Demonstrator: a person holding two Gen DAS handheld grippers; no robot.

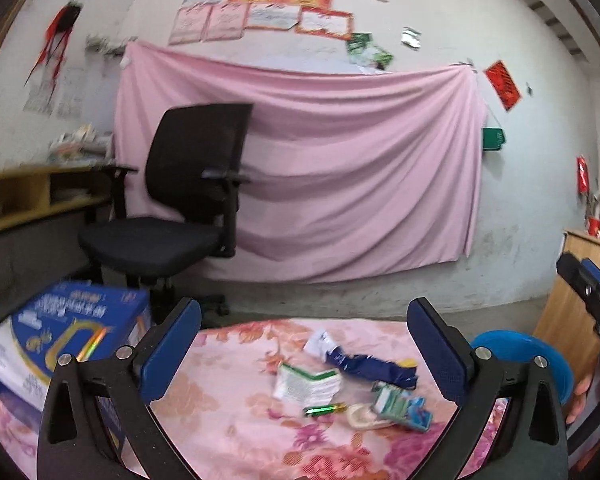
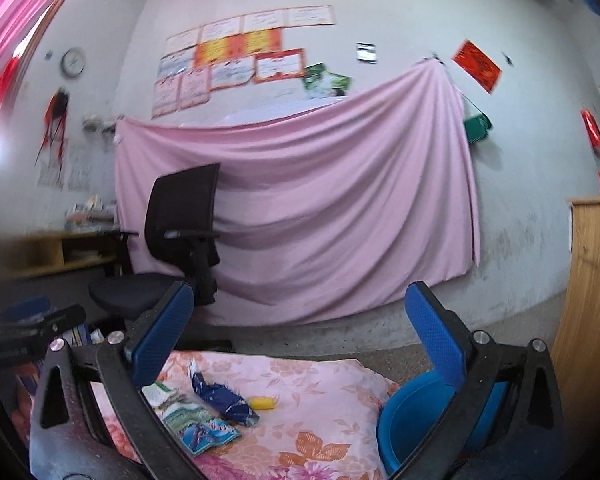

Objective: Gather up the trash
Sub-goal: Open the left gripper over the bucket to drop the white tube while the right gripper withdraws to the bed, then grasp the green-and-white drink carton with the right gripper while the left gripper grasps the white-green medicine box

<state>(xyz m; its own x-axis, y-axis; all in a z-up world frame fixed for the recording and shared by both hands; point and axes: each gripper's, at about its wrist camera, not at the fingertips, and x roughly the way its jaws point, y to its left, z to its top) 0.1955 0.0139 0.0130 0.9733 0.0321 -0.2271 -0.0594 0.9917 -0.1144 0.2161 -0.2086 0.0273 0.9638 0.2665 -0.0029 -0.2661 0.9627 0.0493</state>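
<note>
Trash lies on a floral pink cloth: a crumpled dark blue wrapper, a white and green packet, a green battery, a white lid-like piece and a teal wrapper. My left gripper hovers open above and before them, empty. The right wrist view shows the blue wrapper, a yellow piece and the teal wrapper. My right gripper is open and empty, with a blue bowl-like bin by its right finger.
A black office chair stands behind the cloth before a hanging pink sheet. A blue printed box sits at the left. The blue bin and a wooden cabinet are at the right. A hand holds the other gripper there.
</note>
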